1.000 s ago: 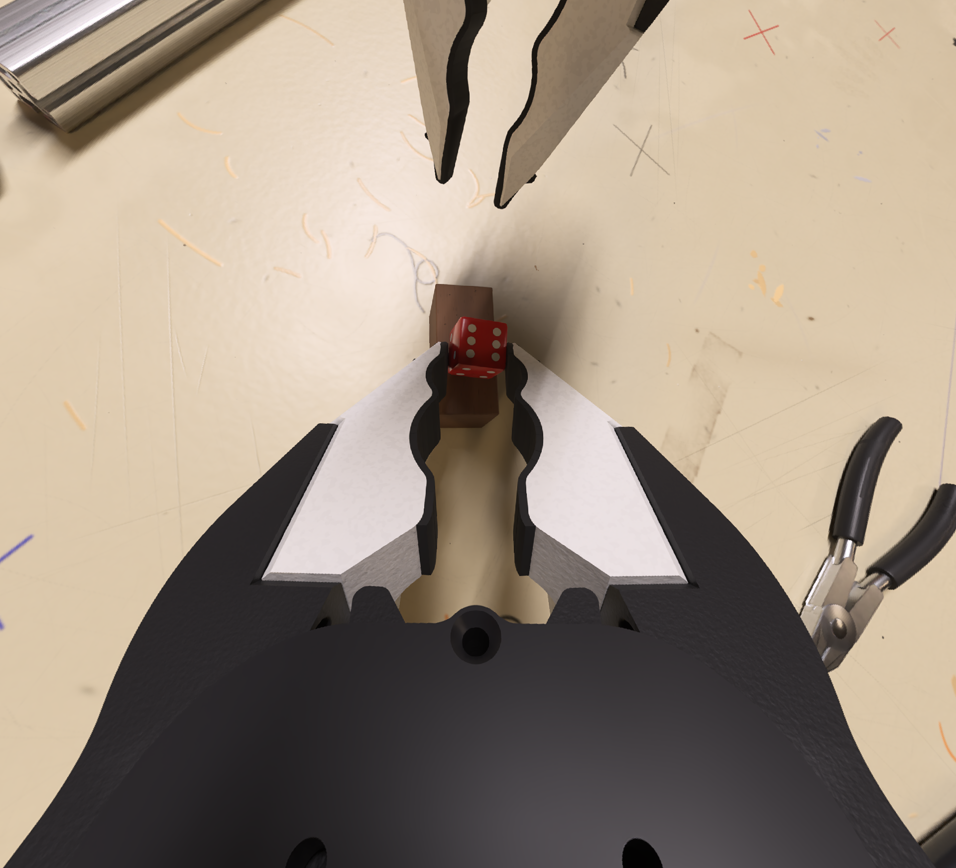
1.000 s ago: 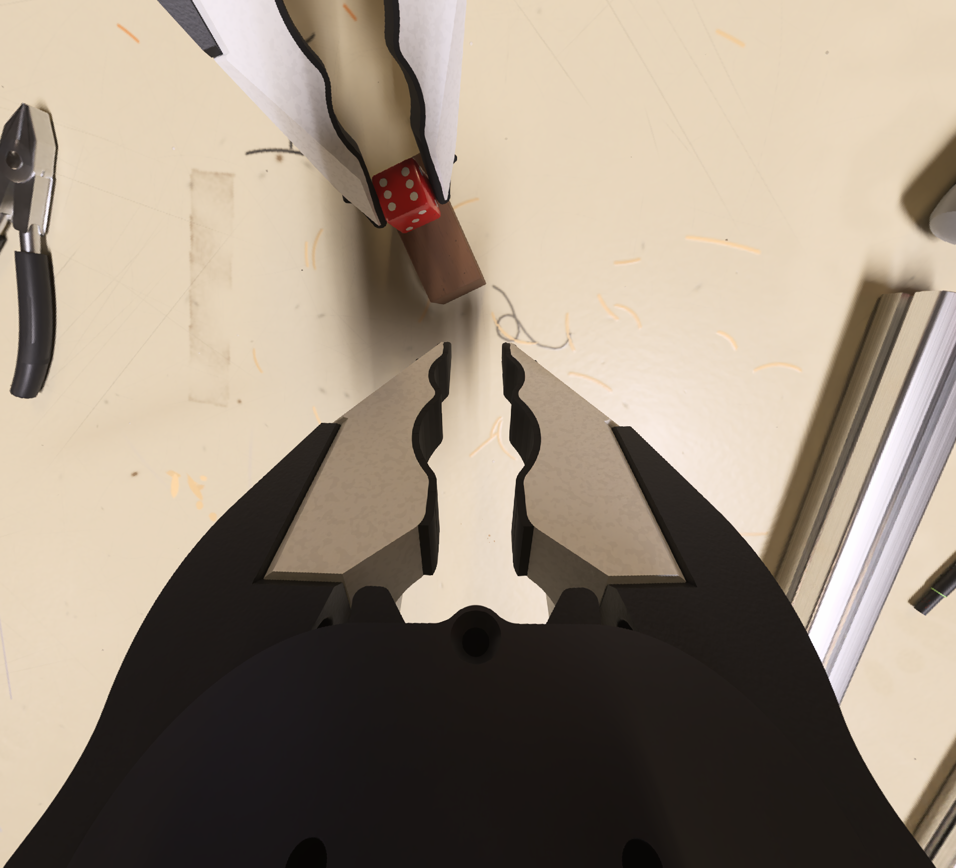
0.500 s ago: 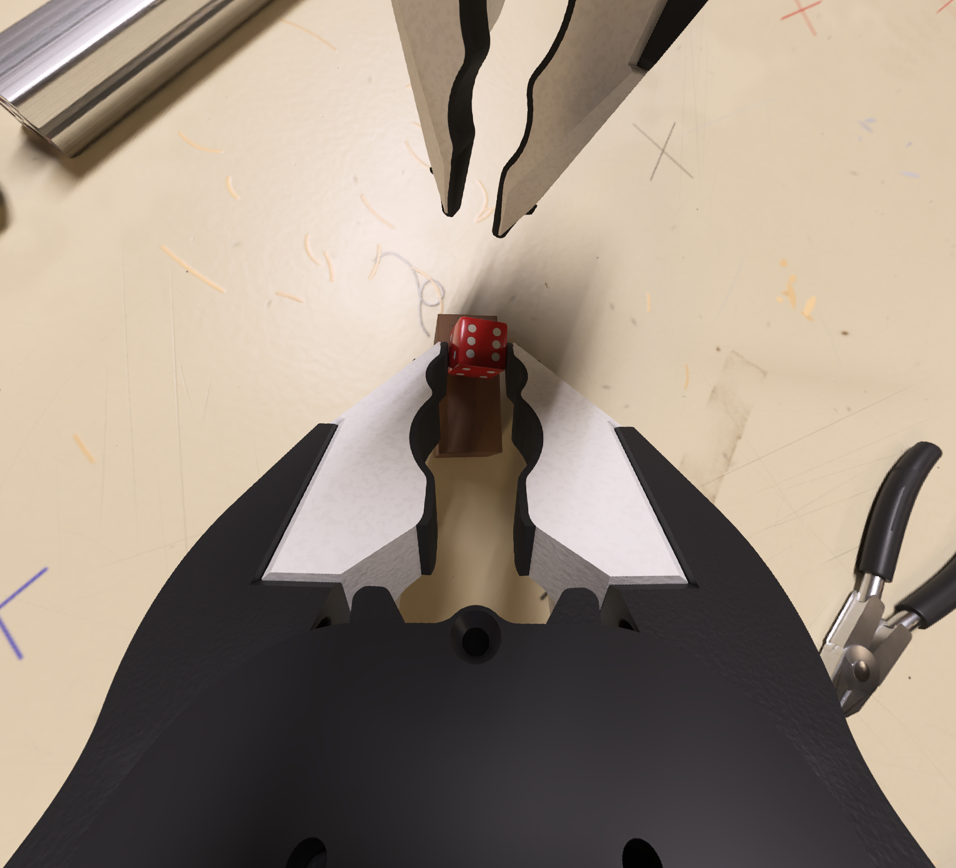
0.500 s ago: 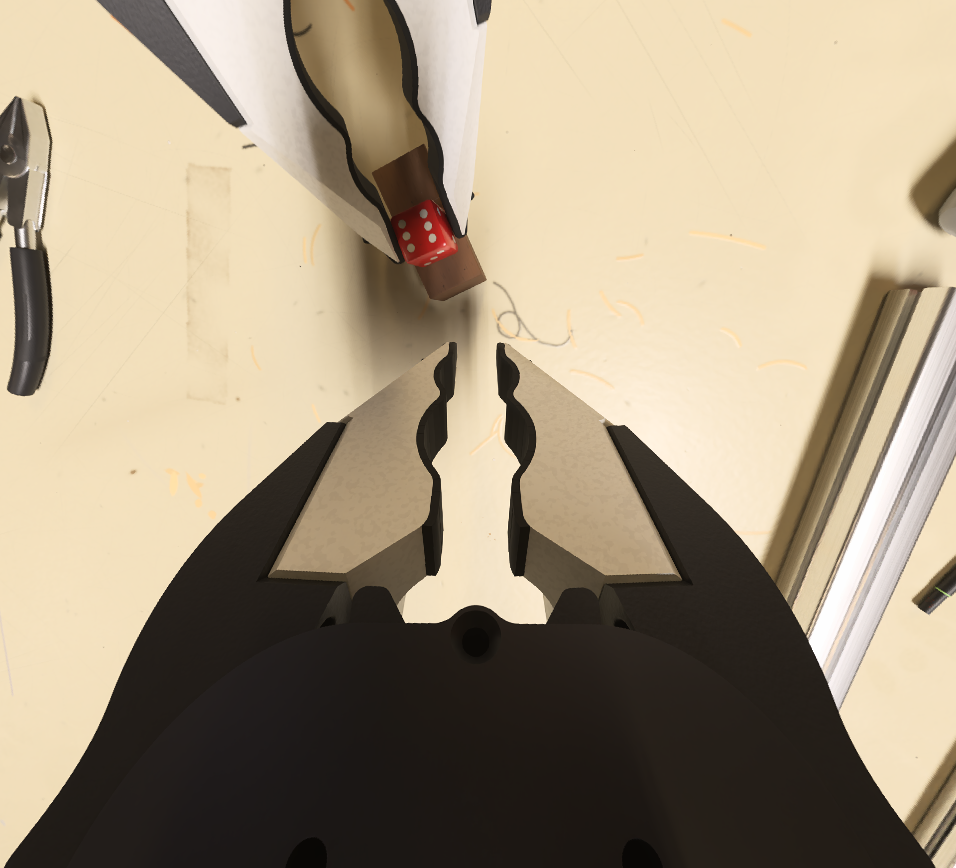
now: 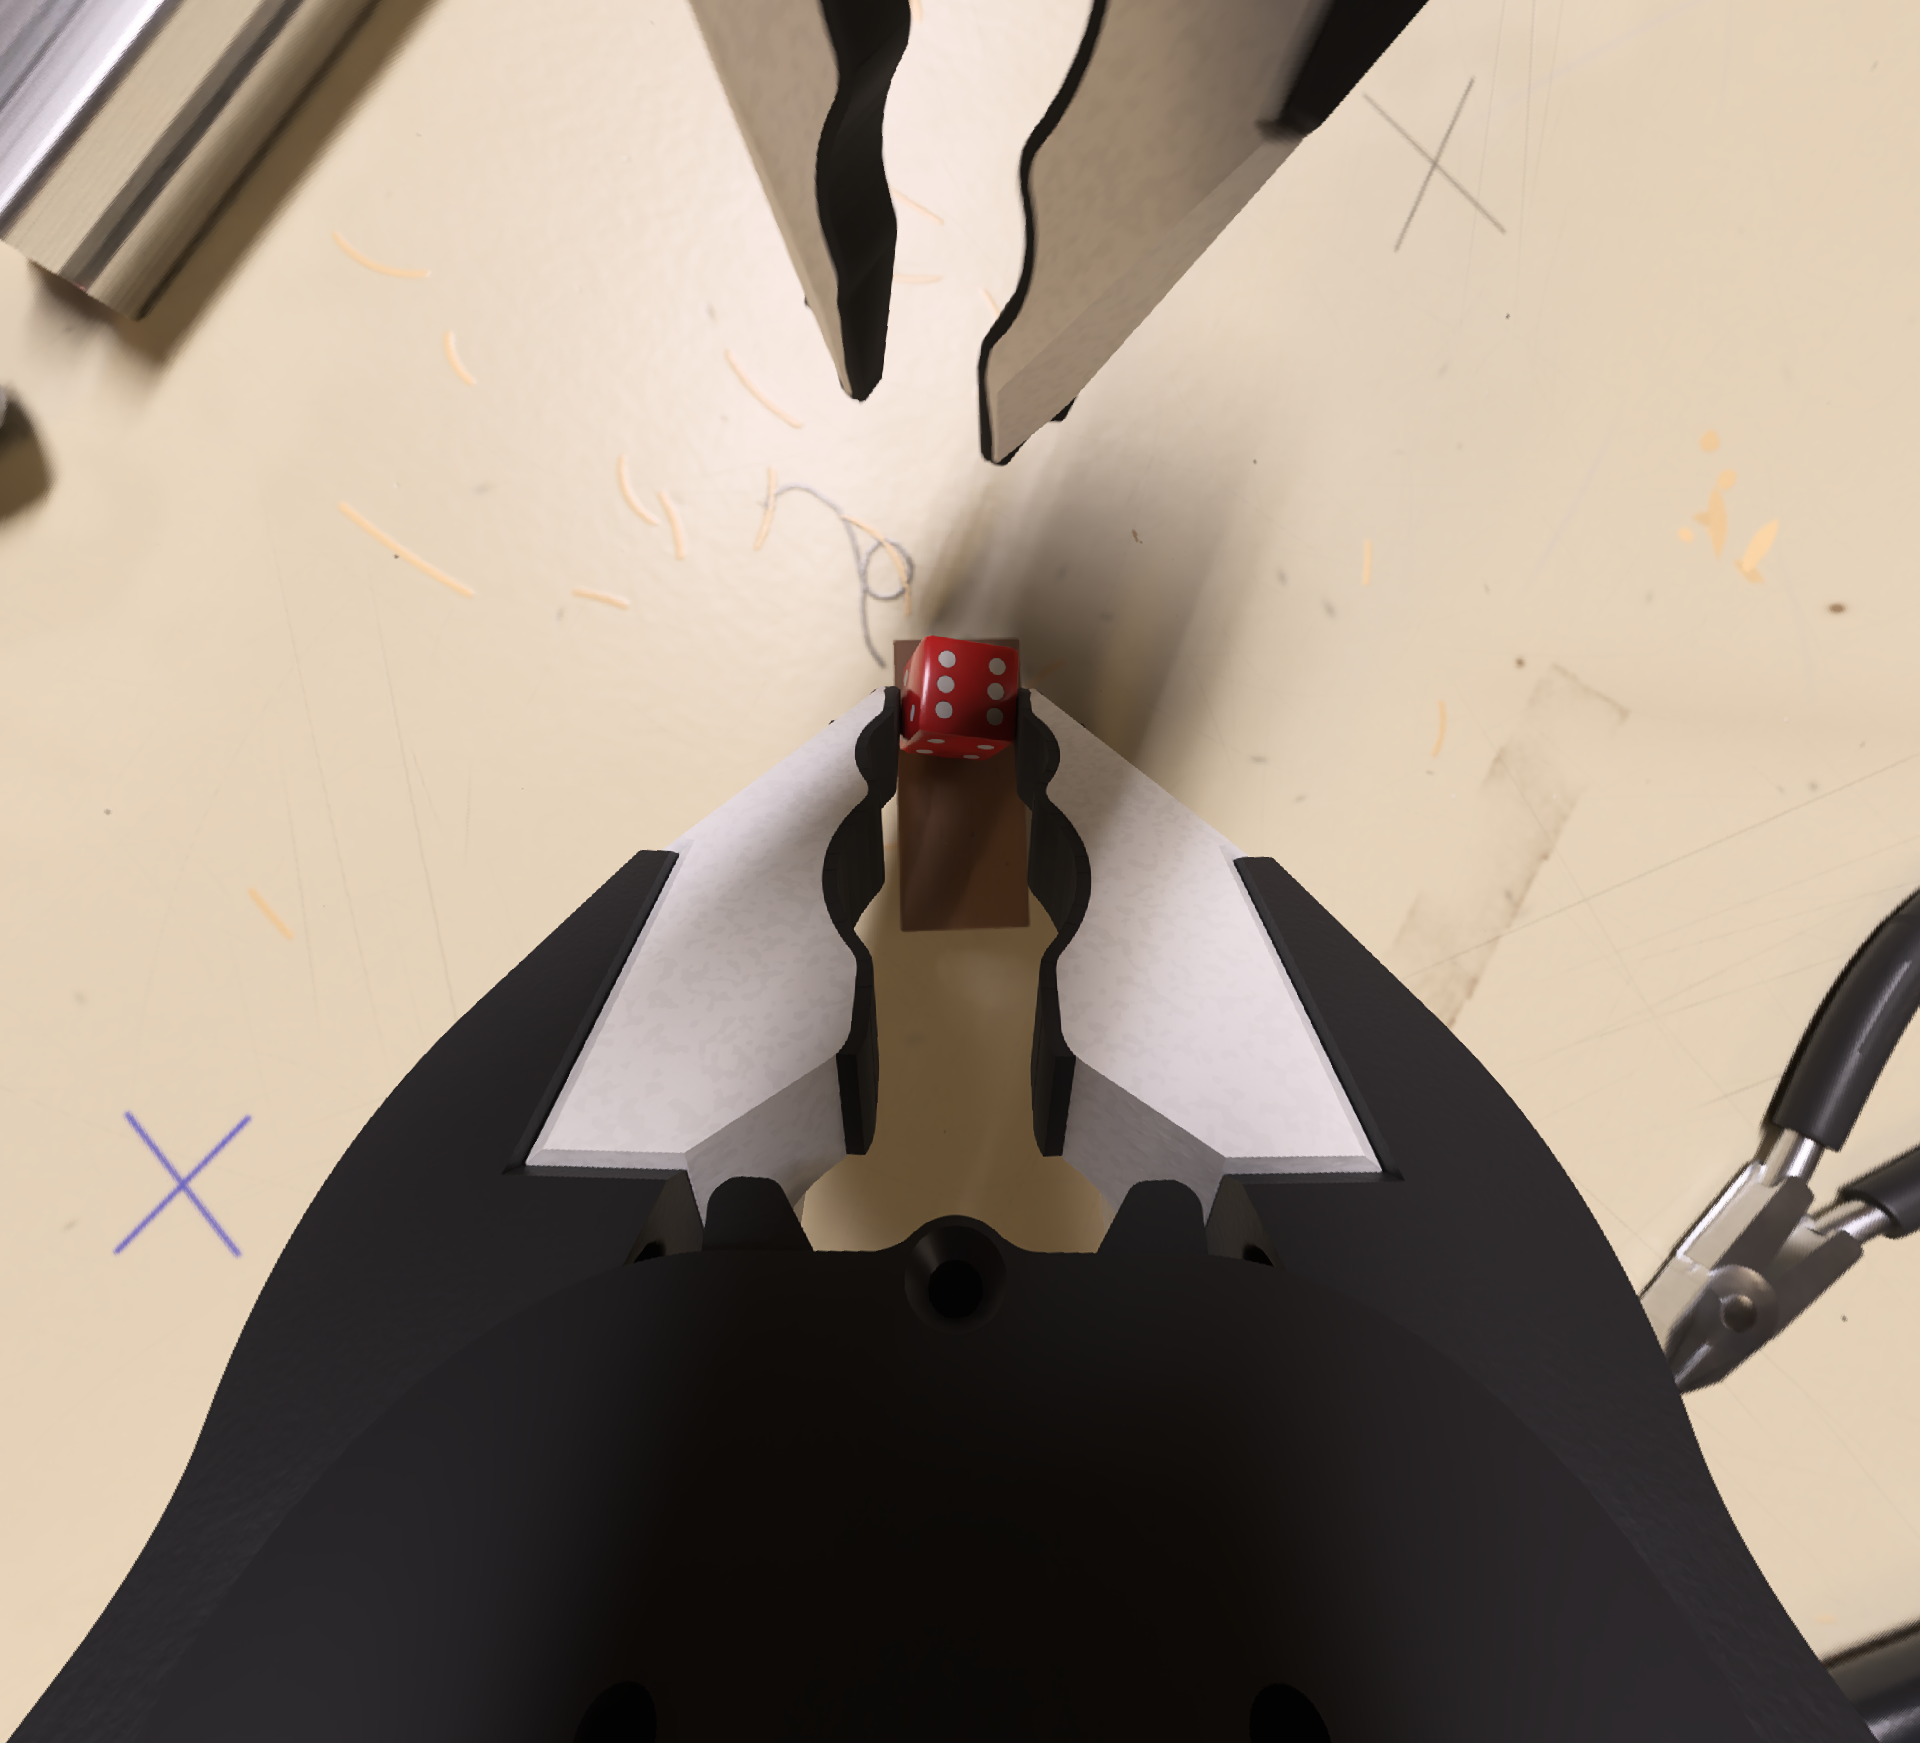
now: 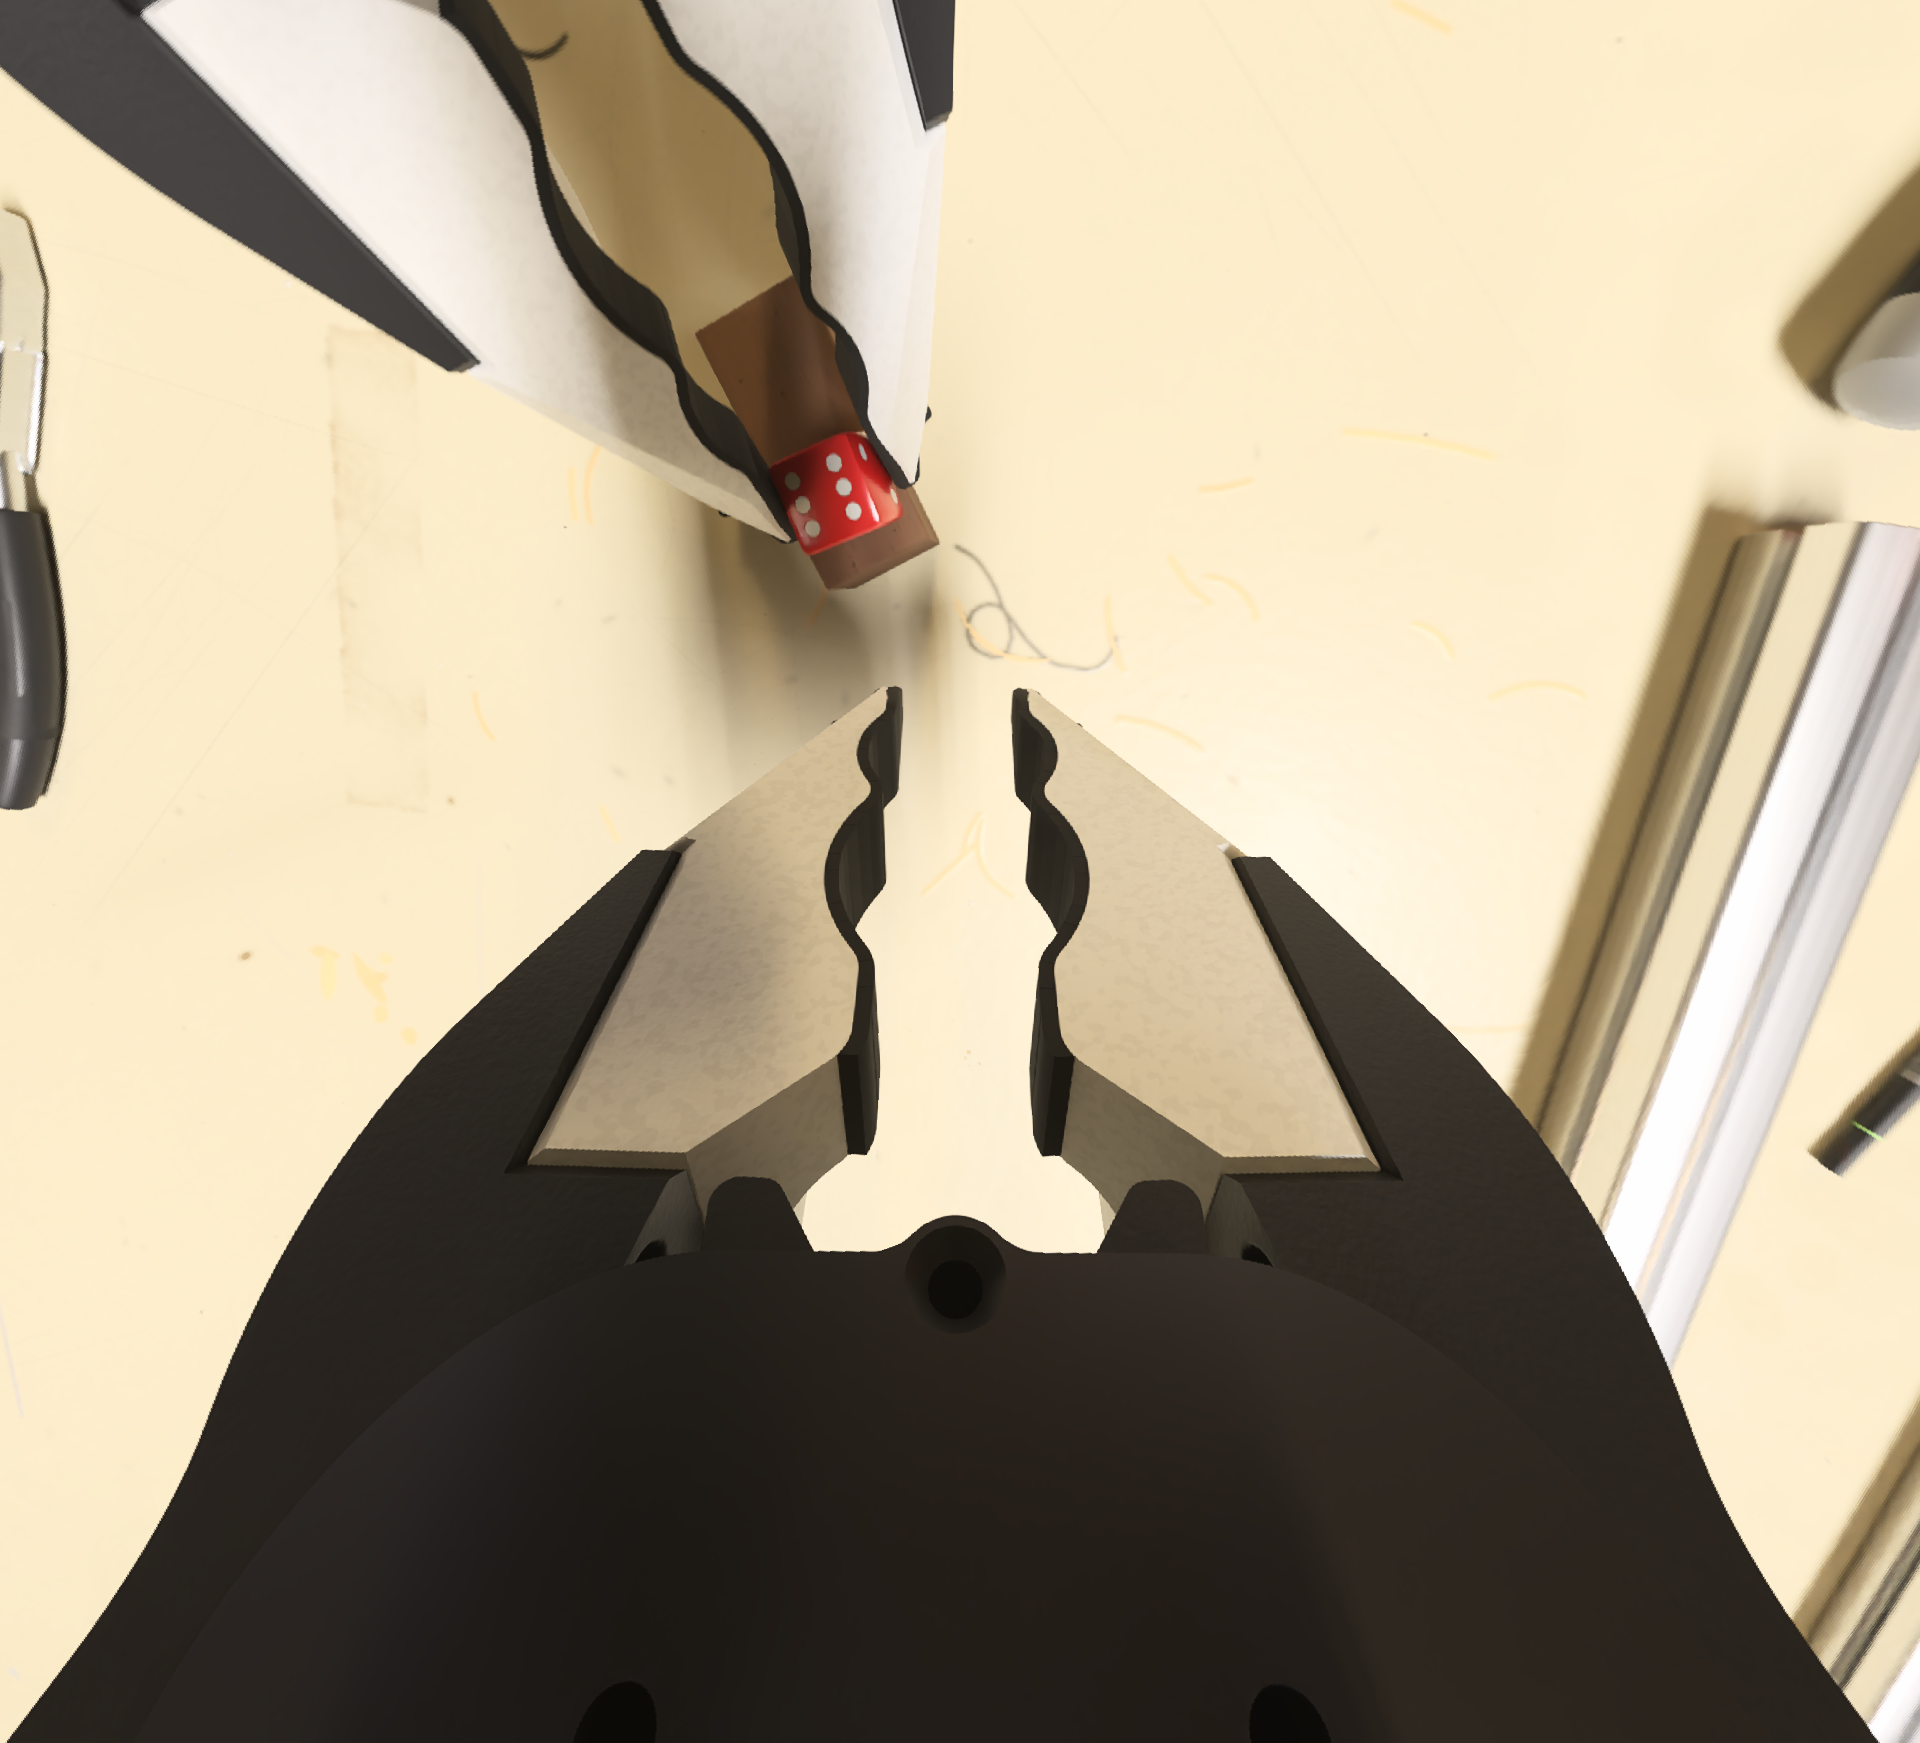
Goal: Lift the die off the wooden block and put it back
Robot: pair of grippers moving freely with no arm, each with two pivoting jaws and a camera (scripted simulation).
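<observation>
The red die (image 5: 958, 696) with white pips is pinched between the white fingertips of my left gripper (image 5: 956, 701). It sits over the far end of the brown wooden block (image 5: 961, 862), which lies on the cream table. I cannot tell whether the die touches the block. In the right wrist view the die (image 6: 840, 500) is over the block's (image 6: 779, 374) near end, held by the left gripper (image 6: 842, 498). My right gripper (image 6: 957, 701) is empty, its jaws a narrow gap apart, just short of the block. It faces the left gripper (image 5: 927, 420).
An aluminium profile bar (image 5: 187, 31) lies at the far left, and shows at the right in the right wrist view (image 6: 1766, 862). Black-handled pliers (image 5: 1787, 1205) lie at the right. A dark pen (image 6: 1870, 1127) and a grey object (image 6: 1881, 363) lie beyond the bar.
My left gripper has carried the die along the block from one end to the end nearest the right gripper. The right gripper has stayed in place, its gap almost unchanged.
</observation>
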